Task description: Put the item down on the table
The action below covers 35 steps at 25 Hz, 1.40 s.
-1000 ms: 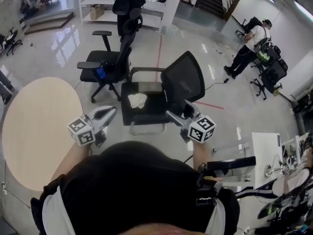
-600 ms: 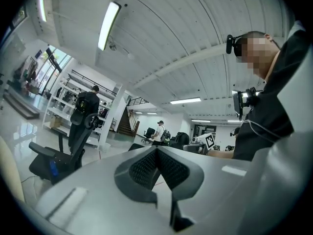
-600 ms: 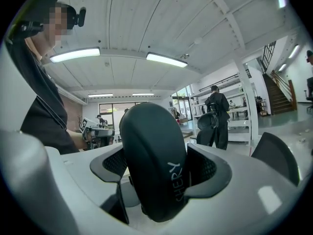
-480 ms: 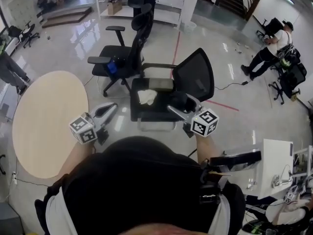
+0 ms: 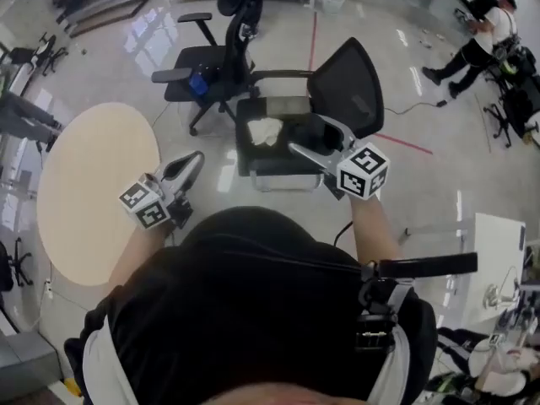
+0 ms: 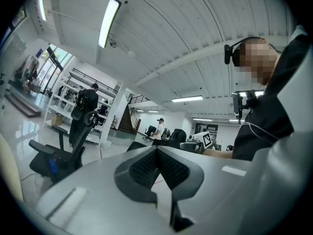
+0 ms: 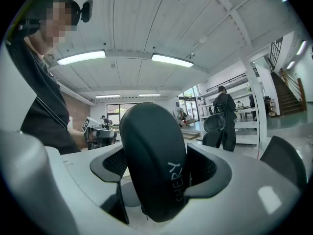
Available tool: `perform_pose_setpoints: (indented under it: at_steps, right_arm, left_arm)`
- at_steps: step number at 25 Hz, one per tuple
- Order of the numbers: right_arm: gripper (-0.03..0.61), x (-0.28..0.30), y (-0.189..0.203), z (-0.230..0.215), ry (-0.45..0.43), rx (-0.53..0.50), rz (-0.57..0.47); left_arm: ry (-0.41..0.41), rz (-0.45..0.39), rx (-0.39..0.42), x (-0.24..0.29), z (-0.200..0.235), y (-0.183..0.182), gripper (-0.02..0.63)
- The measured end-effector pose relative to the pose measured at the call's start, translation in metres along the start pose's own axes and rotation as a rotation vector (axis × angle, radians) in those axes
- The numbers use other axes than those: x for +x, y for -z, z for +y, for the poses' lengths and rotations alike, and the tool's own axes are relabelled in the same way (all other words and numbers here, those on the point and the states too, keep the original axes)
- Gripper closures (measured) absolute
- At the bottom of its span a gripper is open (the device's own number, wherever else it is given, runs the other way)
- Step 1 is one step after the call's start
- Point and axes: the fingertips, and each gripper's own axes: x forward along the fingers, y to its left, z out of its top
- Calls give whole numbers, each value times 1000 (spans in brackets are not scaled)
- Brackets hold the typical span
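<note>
- Mouse [image 7: 146, 141], black, sits clamped between the pads of the right hand-held gripper [image 7: 161, 166], jaws wide around it, over an office chair [image 5: 348, 91].
- Left hand-held gripper [image 6: 157, 168]: jaws pressed together, nothing in them.
- Round beige surface [image 5: 93, 184] lies apart, on the left.
</note>
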Motion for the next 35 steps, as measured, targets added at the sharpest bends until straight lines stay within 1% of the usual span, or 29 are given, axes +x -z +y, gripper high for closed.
perform_pose_setpoints:
  at_steps: [2, 4, 8, 9, 11, 14, 17, 21, 26, 35]
  right_arm:
    - [198, 36, -3, 7, -55, 3, 14]
    - [198, 61, -2, 10, -99, 4, 27]
    - [198, 76, 11, 21, -99, 30, 9]
    - [198, 86, 11, 26, -122, 29, 14]
    - [198, 115, 4, 35, -199, 9, 34]
    - [198, 151, -5, 47, -298, -24, 64]
    - [198, 177, -10, 64, -358, -40, 74]
    - [198, 206, -15, 86, -424, -49, 76]
    - [198, 236, -10, 107, -478, -59, 97]
    - [198, 267, -20, 125, -516, -87, 90]
  left_arm:
    - [-28, -15, -5, -19, 14, -3, 618]
    - [-46, -30, -6, -31, 22, 3, 618]
    - [-53, 12, -13, -49, 28, 26, 618]
    - [-71, 11, -17, -57, 31, 28, 618]
    - [-136, -17, -19, -73, 37, 25, 618]
    - [-219, -57, -2, -93, 41, 25, 618]
    - [-272, -69, 2, -116, 47, 30, 618]
    - [-332, -86, -6, -141, 56, 27, 618]
    - [-377, -99, -3, -164, 70, 20, 618]
    - [-418, -122, 12, -193, 96, -4, 618]
